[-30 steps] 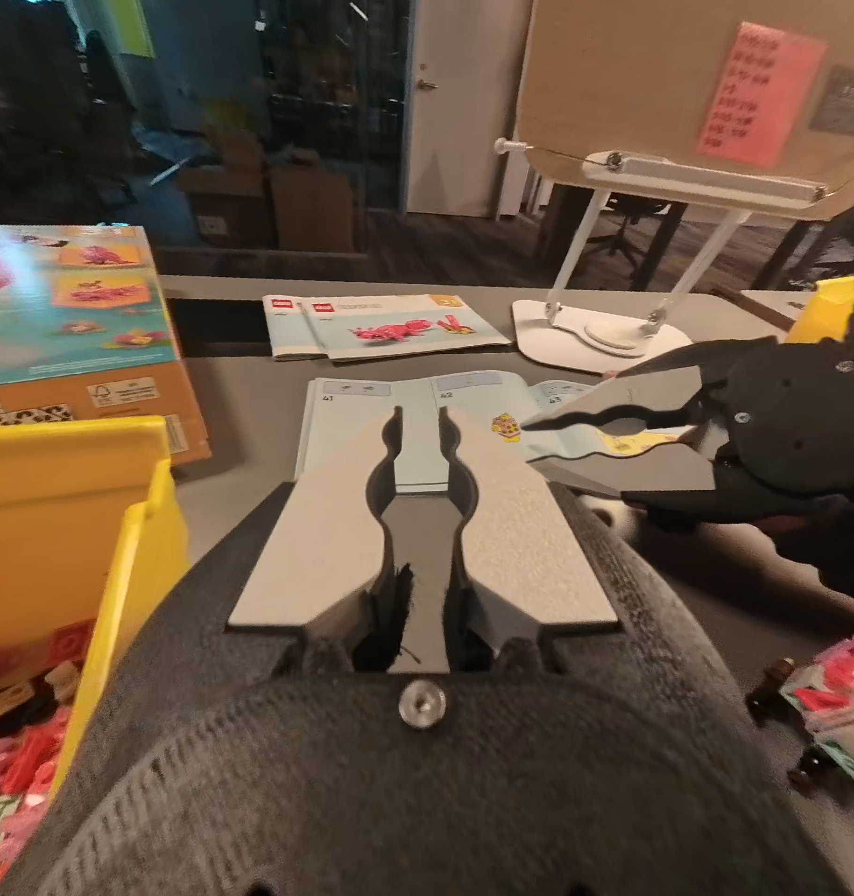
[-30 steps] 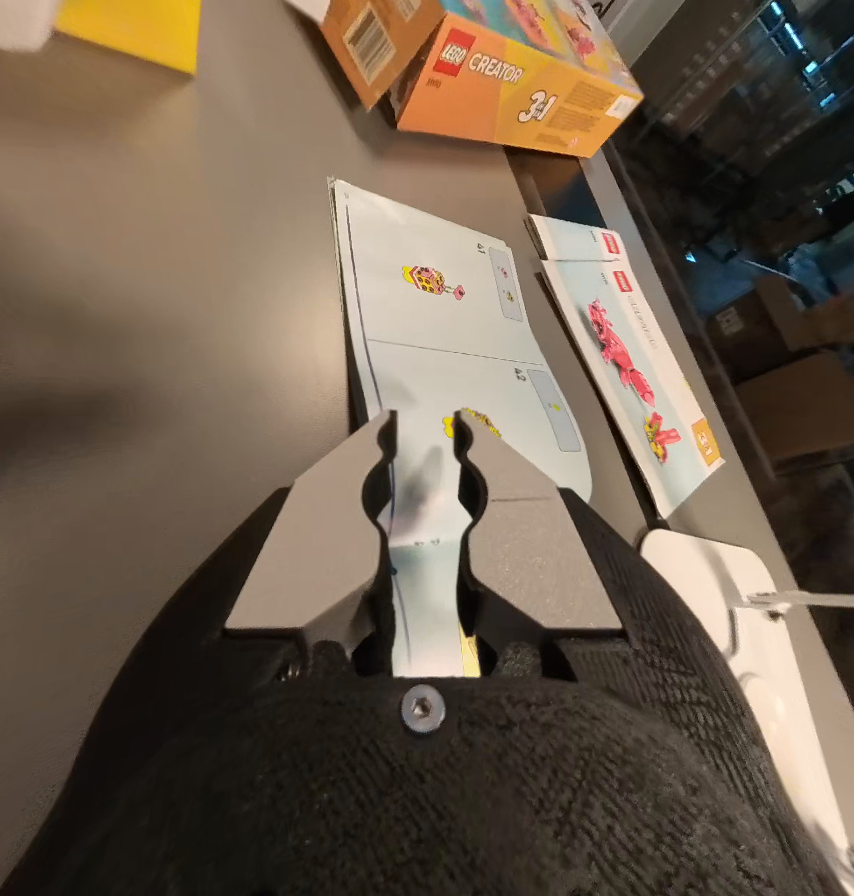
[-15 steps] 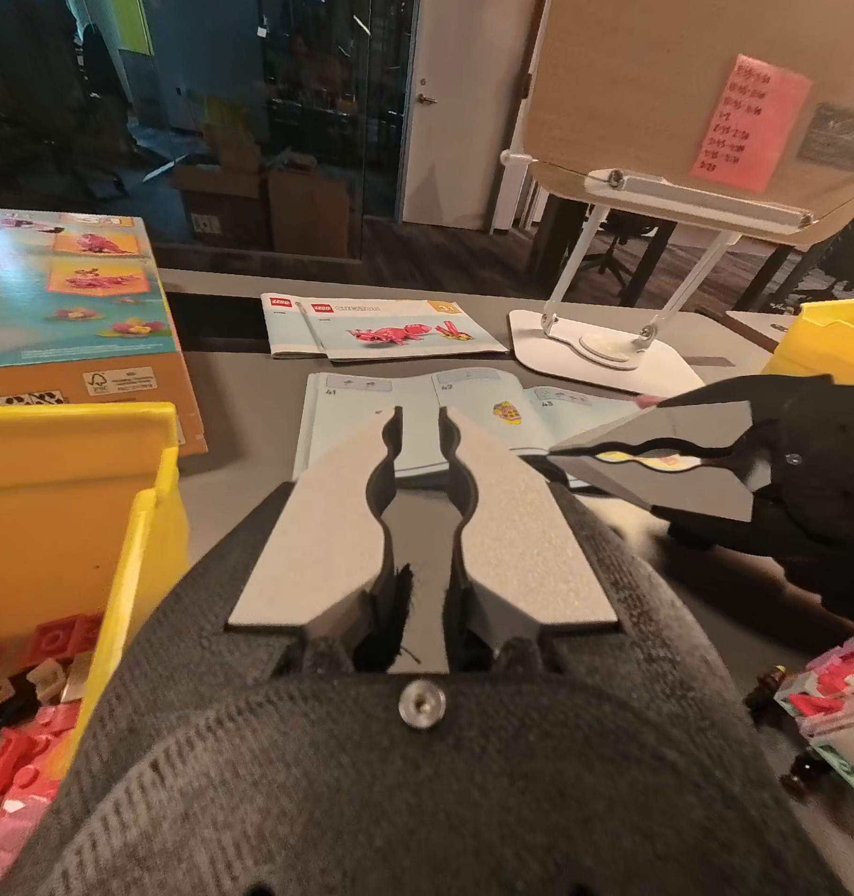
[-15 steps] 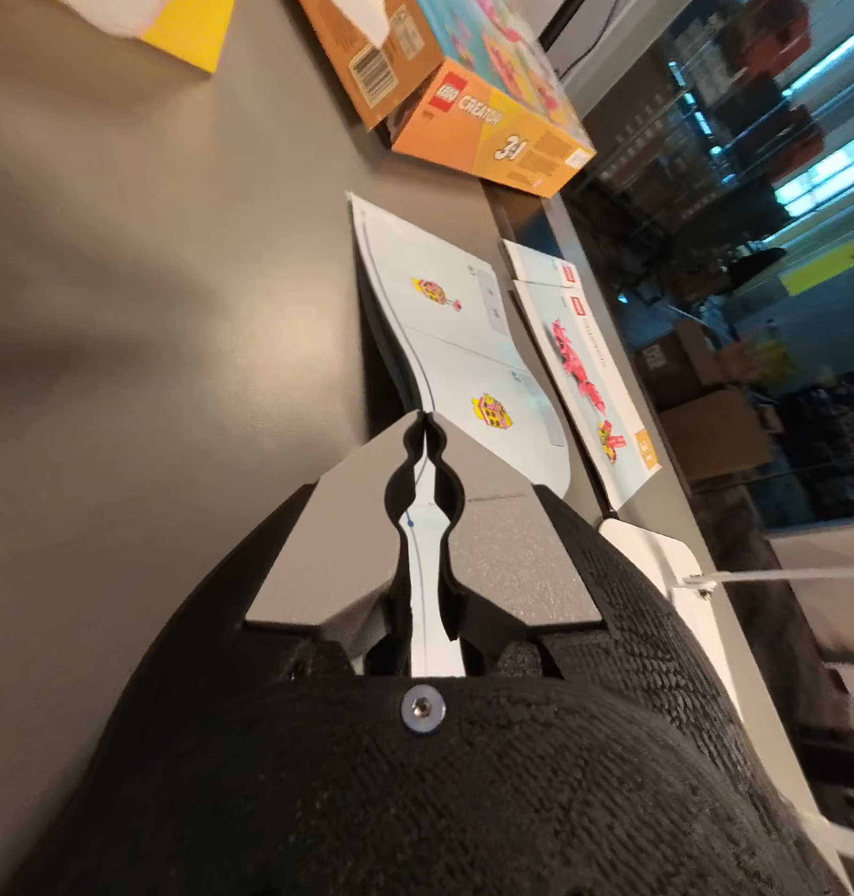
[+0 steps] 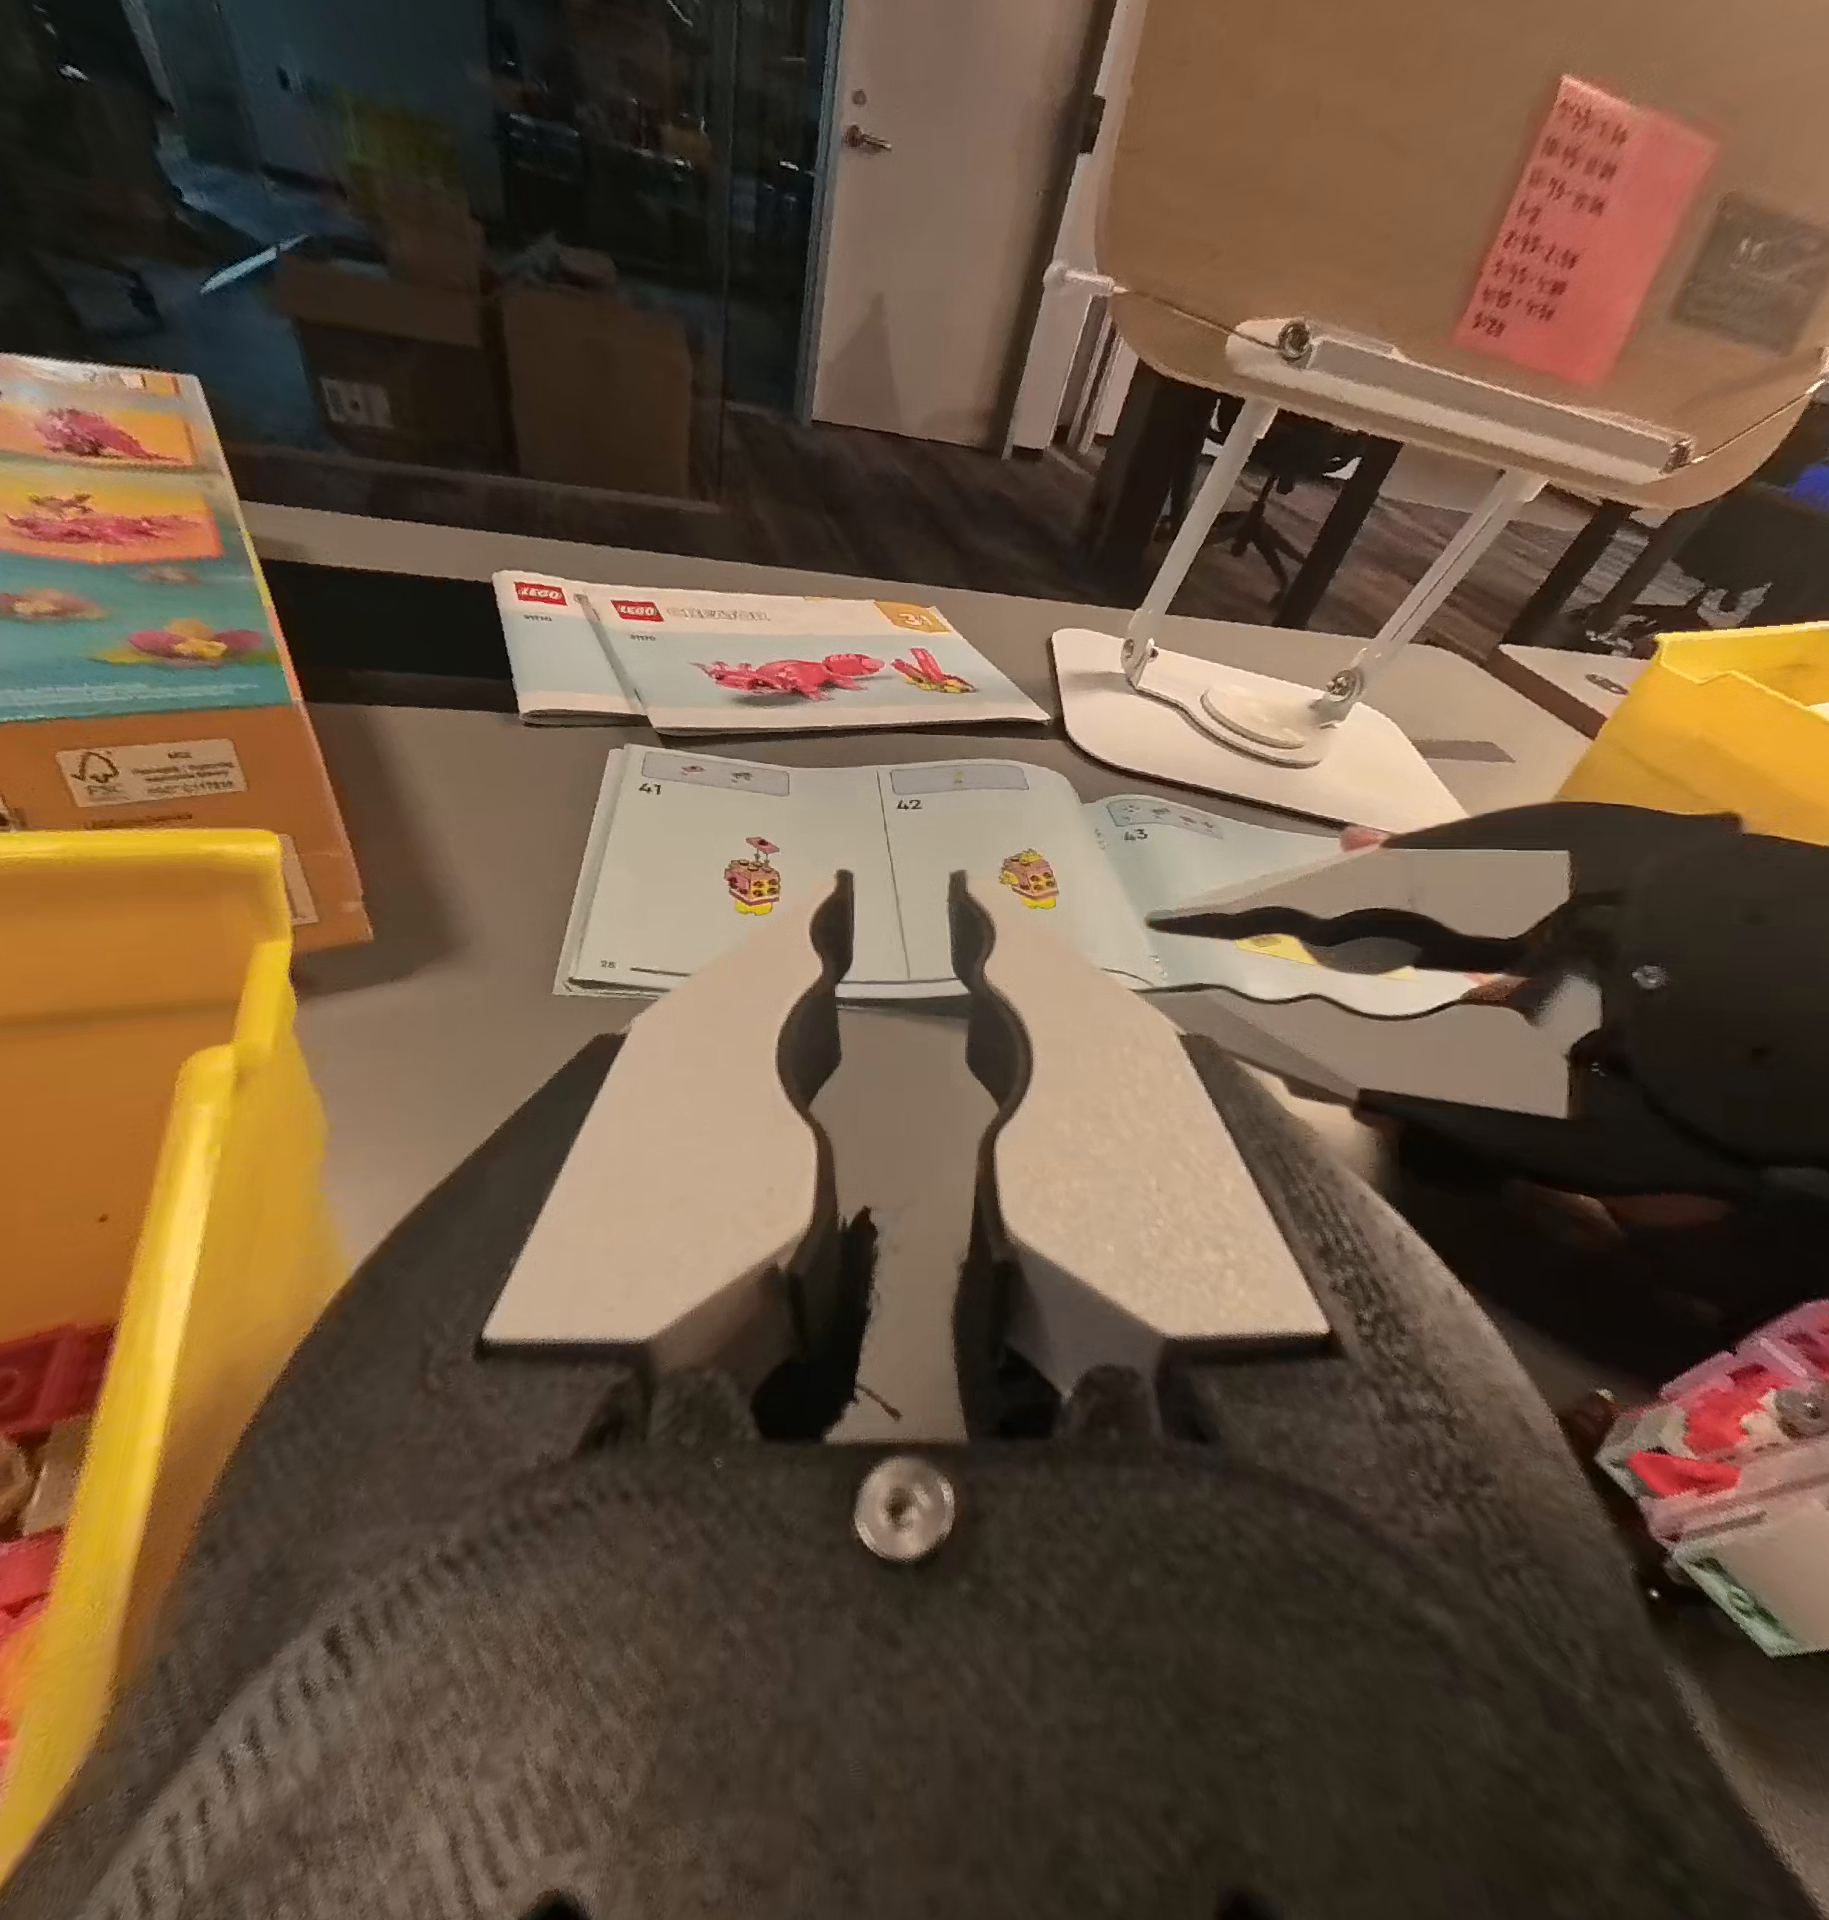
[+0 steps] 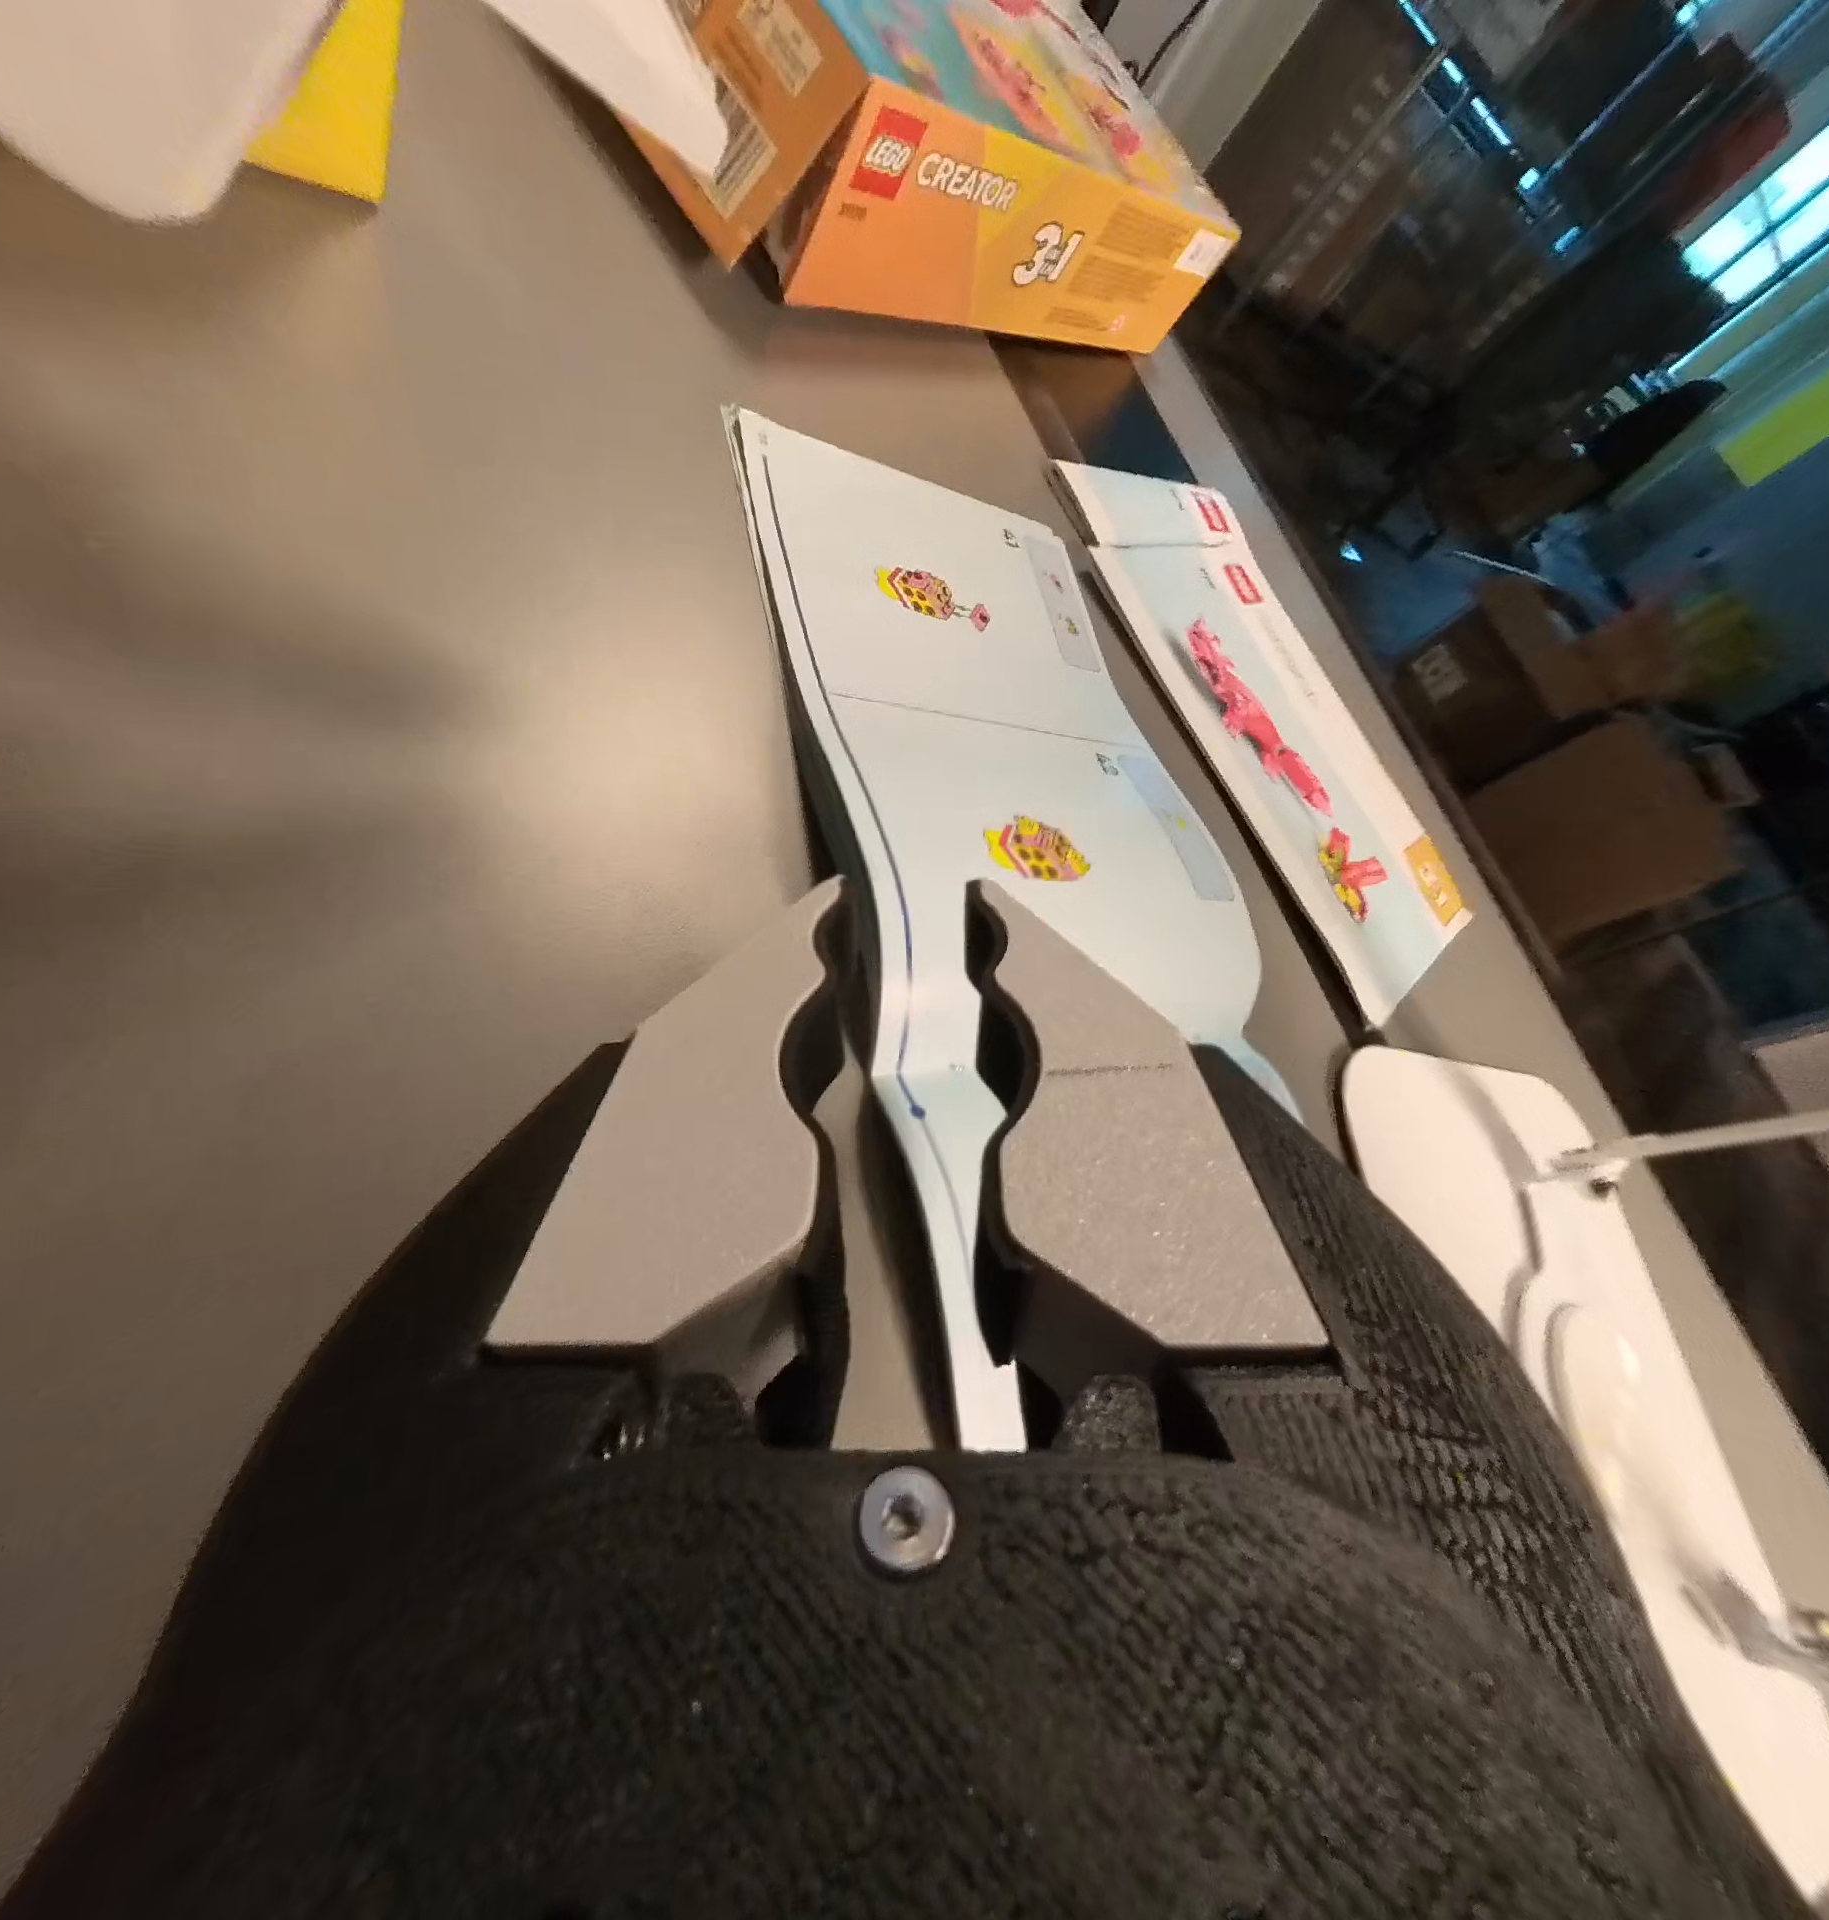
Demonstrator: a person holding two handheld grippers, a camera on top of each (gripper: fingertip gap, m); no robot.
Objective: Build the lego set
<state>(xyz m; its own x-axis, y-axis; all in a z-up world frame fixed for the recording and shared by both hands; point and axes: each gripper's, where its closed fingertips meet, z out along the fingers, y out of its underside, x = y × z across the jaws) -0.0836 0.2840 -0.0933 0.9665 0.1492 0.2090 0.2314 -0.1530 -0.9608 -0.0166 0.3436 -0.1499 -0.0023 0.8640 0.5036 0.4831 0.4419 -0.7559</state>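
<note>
An open light-blue instruction booklet (image 5: 785,862) lies on the grey table ahead of my left gripper (image 5: 897,883), which is open and empty above the table. My right gripper (image 6: 908,894) is open. A raised page (image 6: 931,1039) of the same booklet (image 6: 951,665) passes between its fingers with a gap on both sides. In the left wrist view the right gripper (image 5: 1159,921) reaches in from the right over the booklet's right page. A partly built pink and white model (image 5: 1772,1455) sits at the lower right.
A yellow bin (image 5: 110,987) holding red and pink bricks (image 5: 16,1403) stands at the left, and a second yellow bin (image 5: 1741,727) at the right. The set's box (image 5: 89,582) (image 6: 1003,239), two closed booklets (image 5: 785,665) and a white stand's base (image 5: 1253,727) lie farther back. Spacing between my two grippers at the tips: around 11 cm.
My right gripper closed on the booklet's page and lifted it half a second ago; now its fingers have opened and the page stays between them. My left gripper opened slightly and stayed empty.
</note>
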